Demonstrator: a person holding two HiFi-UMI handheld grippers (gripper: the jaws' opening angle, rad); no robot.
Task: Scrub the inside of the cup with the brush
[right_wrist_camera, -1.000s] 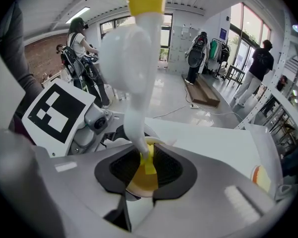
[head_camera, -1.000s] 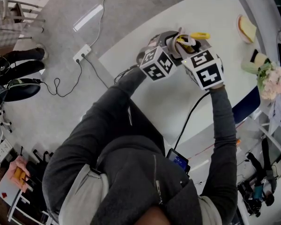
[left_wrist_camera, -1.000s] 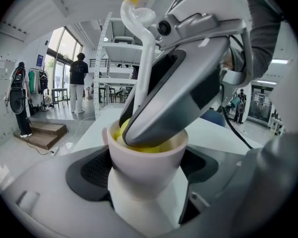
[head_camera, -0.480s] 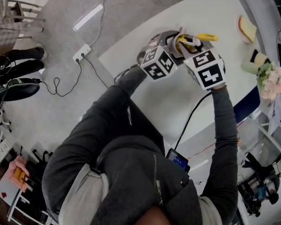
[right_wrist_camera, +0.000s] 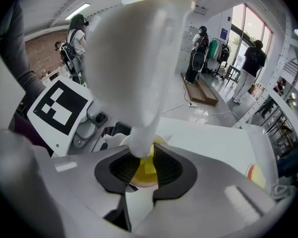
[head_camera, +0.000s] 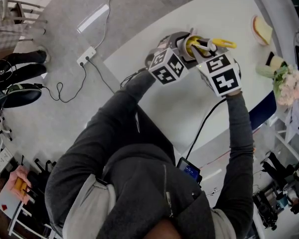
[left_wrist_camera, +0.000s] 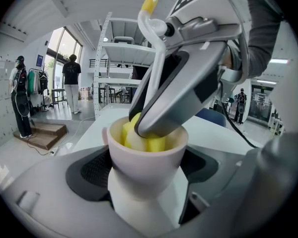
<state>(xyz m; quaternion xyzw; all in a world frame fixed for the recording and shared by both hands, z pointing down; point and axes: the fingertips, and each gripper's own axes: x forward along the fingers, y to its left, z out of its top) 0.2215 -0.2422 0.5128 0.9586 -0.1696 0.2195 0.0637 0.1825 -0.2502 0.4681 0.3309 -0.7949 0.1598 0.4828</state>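
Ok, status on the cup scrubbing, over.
Left gripper shut on cup. Right gripper shut on brush. Yellow sponge head down inside cup. Nothing seen blocking.

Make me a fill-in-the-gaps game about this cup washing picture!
The left claw is shut on the white ___.
The right claw is shut on the brush by its ___.
The sponge pushed inside the cup is coloured ___.
Missing words: cup, handle, yellow.

Cup (left_wrist_camera: pixel 146 157) mouth filled by brush (left_wrist_camera: pixel 145 142), right hand-held gripper (right_wrist_camera: pixel 142 166); open table (head_camera: pixel 184 103) nearside; flowers (head_camera: pixel 289 86) far right.
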